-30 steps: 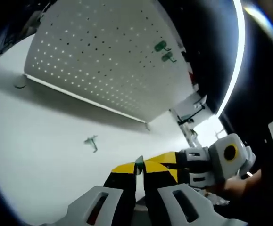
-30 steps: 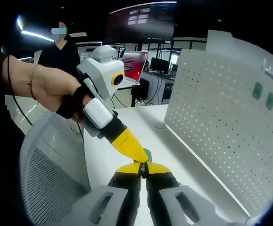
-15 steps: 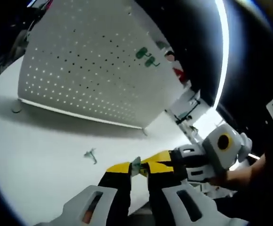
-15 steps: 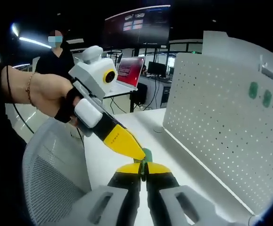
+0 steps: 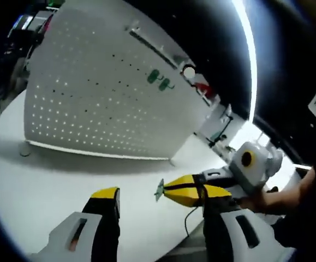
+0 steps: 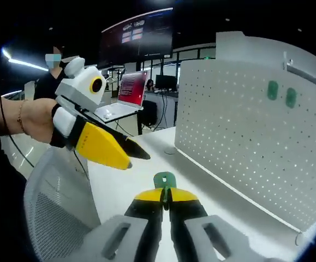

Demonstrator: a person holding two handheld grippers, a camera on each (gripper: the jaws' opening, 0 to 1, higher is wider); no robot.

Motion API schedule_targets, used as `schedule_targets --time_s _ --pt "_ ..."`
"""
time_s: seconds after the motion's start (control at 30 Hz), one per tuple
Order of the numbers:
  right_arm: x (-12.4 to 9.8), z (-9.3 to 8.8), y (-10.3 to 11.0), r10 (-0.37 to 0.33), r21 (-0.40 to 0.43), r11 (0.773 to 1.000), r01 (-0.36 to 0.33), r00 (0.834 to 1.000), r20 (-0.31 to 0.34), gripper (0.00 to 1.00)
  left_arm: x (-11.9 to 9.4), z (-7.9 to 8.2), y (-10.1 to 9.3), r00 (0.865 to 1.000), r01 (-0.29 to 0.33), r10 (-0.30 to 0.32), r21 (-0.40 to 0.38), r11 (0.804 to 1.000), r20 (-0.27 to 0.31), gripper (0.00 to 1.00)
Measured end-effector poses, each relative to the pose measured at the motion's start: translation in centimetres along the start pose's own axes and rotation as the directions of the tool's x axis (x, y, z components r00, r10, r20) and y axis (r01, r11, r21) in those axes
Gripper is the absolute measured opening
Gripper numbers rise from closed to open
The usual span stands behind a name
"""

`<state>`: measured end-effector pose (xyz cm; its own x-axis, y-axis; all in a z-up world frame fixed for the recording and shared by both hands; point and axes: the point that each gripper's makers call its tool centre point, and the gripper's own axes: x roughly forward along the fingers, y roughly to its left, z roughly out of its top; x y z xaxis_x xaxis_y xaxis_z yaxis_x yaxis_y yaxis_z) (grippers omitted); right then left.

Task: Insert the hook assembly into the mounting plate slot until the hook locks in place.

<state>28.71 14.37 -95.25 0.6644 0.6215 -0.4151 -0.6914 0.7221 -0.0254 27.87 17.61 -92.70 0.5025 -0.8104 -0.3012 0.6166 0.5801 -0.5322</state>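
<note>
My left gripper has let go, jaws wide; my right gripper alone pinches the small green hook beside the white perforated pegboard.

Open-plan office: laptop on a desk, overhead wall screen, ceiling strip lights.

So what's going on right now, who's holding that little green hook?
Left gripper open, off the hook. Right gripper shut on green hook. Pegboard ahead, two green hooks already mounted. Nothing in the way.
</note>
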Motion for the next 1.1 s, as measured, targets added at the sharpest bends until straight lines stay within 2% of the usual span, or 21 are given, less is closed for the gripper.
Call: schedule_targets --time_s 0.07,0.2,0.4,0.5,0.6,0.7,0.73,0.8,0.9,1.1 --pt "0.0 0.3 -0.2 -0.006 0.034 0.999 0.005 1.000 0.015 0.00 -0.2 0.4 0.2 1.000 -0.016 0.016 0.014 1.000 0.020 0.74" --pt "0.1 1.0 -0.3 -0.018 0.057 0.998 0.015 0.999 0.046 0.00 -0.2 0.4 0.2 1.000 -0.011 0.010 0.011 1.000 0.016 0.85" --pt "0.0 2.0 -0.4 -0.035 0.030 0.999 0.033 0.996 0.078 0.00 -0.1 0.8 -0.7 0.999 0.015 -0.016 0.036 0.999 0.032 0.99" --pt "0.1 2.8 -0.4 -0.040 0.037 0.999 0.036 0.994 0.103 0.00 0.0 1.0 -0.7 0.999 -0.002 -0.002 0.094 0.996 0.044 1.00" --pt "0.2 3.4 -0.6 -0.048 0.033 0.998 0.045 0.991 0.124 0.00 0.0 0.8 -0.8 0.999 -0.004 0.001 0.103 0.995 0.034 1.00" --pt "0.2 4.4 -1.2 -0.074 0.034 0.997 0.069 0.985 0.158 0.00 -0.1 1.3 -0.7 0.998 -0.006 0.000 0.093 0.996 0.059 1.00" --pt "0.3 4.6 -1.4 -0.085 0.036 0.996 0.080 0.982 0.166 0.00 -0.2 1.8 -0.6 0.997 -0.017 0.008 0.110 0.994 0.083 1.00" --pt "0.2 5.4 -2.3 -0.130 0.060 0.991 0.120 0.970 0.203 0.00 -0.5 2.5 -0.4 0.992 -0.050 0.030 0.163 0.985 0.122 1.00" --pt "-0.2 6.6 -4.0 -0.202 0.091 0.979 0.185 0.946 0.253 0.00 -0.7 2.9 -0.5 0.990 -0.061 0.036 0.180 0.982 0.137 1.00" --pt "-0.6 8.2 -7.3 -0.315 0.124 0.949 0.290 0.896 0.314 0.00 -0.7 2.6 -0.1 0.991 -0.064 0.042 0.175 0.983 0.127 1.00"
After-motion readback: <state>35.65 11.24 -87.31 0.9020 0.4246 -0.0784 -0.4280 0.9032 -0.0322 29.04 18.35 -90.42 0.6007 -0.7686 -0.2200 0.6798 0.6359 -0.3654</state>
